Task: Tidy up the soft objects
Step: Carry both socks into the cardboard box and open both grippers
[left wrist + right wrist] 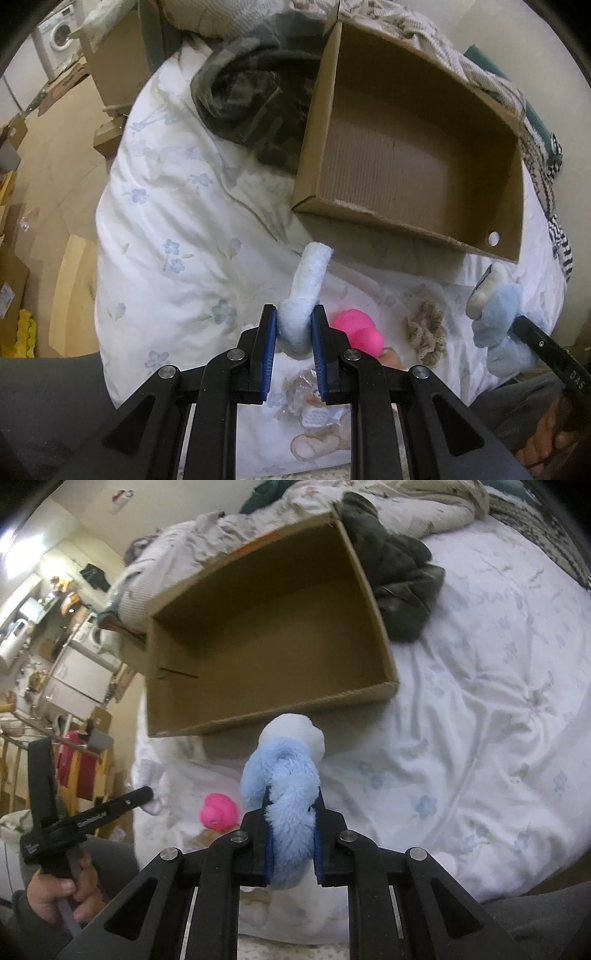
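Observation:
An open, empty cardboard box (413, 162) lies on the bed; it also shows in the right wrist view (266, 635). My left gripper (294, 321) is shut on a pale blue rolled sock (308, 284), held above the bedding in front of the box. My right gripper (291, 805) is shut on a light blue and white plush toy (284, 775), also in front of the box; the toy shows in the left wrist view (498, 314). A pink soft toy (356, 330) and a beige scrunchie (426, 330) lie on the duvet below.
A white floral duvet (480, 701) covers the bed. A dark green garment (399, 579) lies beside the box. A knitted blanket (491, 74) lies behind it. A small doll and a clear wrapper (314, 424) lie near the bed's front edge. Cardboard boxes (110, 62) stand on the floor.

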Demonstrator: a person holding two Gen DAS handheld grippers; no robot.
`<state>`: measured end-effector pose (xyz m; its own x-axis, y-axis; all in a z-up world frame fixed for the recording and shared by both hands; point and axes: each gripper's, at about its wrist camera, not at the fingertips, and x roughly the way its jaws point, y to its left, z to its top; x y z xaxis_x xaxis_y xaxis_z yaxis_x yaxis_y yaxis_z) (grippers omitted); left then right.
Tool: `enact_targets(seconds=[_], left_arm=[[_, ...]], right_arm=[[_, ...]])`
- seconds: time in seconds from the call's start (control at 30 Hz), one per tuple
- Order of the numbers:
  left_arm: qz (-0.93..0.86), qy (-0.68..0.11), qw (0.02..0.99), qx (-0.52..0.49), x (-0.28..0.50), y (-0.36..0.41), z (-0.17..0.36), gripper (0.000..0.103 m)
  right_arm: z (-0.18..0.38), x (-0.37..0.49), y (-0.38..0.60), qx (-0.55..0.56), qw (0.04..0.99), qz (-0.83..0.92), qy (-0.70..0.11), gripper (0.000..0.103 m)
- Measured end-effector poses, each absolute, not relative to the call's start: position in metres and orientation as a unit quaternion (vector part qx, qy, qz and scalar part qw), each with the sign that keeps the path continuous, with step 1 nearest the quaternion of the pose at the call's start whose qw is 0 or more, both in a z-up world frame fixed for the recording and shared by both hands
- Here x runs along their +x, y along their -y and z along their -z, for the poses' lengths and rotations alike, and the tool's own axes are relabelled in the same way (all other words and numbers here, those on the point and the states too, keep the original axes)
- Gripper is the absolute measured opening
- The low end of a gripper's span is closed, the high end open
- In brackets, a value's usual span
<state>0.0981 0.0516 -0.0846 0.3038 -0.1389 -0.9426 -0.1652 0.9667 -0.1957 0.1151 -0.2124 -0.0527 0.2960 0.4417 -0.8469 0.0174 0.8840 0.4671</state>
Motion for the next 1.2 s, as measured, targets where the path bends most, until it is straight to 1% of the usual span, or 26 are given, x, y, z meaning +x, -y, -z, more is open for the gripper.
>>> enact_targets(seconds=[0.1,0.33,0.53,0.67,0.73,0.93,1.1,1.2], left_arm=[[-0.006,-0.581,0.803,-0.134,0.098,-0.038,0.078,0.017],[0.007,-0.540,0.835,-0.106,0.105,-0.026,0.037,0.017],[0.029,-0.514,0.853,-0.088,0.137,-0.010,0.011,0.017],[0.040,-0.506,0.858,-0.078,0.164,-0.001,0.005,0.017],[0.045,-0.516,0.854,-0.054,0.177,0.003,0.003,0.017],[0.054,-0.492,0.869,-0.027,0.205,0.015,0.012,0.017],[0.041,-0.488,0.871,-0.037,0.208,0.012,0.034,0.017],[0.047,-0.490,0.870,-0.040,0.210,0.013,0.039,0.017]], right_arm=[[0.040,0.112,0.208,0.200,0.789,-0.151,-0.561,0.017],[0.018,0.117,0.212,0.201,0.806,-0.168,-0.531,0.017],[-0.004,0.144,0.217,0.202,0.831,-0.170,-0.490,0.017],[-0.011,0.168,0.221,0.196,0.847,-0.167,-0.465,0.017],[-0.009,0.182,0.224,0.192,0.852,-0.159,-0.460,0.017],[0.009,0.206,0.230,0.195,0.860,-0.135,-0.452,0.017],[0.038,0.211,0.230,0.208,0.843,-0.112,-0.483,0.017],[0.048,0.215,0.226,0.198,0.838,-0.109,-0.496,0.017]])
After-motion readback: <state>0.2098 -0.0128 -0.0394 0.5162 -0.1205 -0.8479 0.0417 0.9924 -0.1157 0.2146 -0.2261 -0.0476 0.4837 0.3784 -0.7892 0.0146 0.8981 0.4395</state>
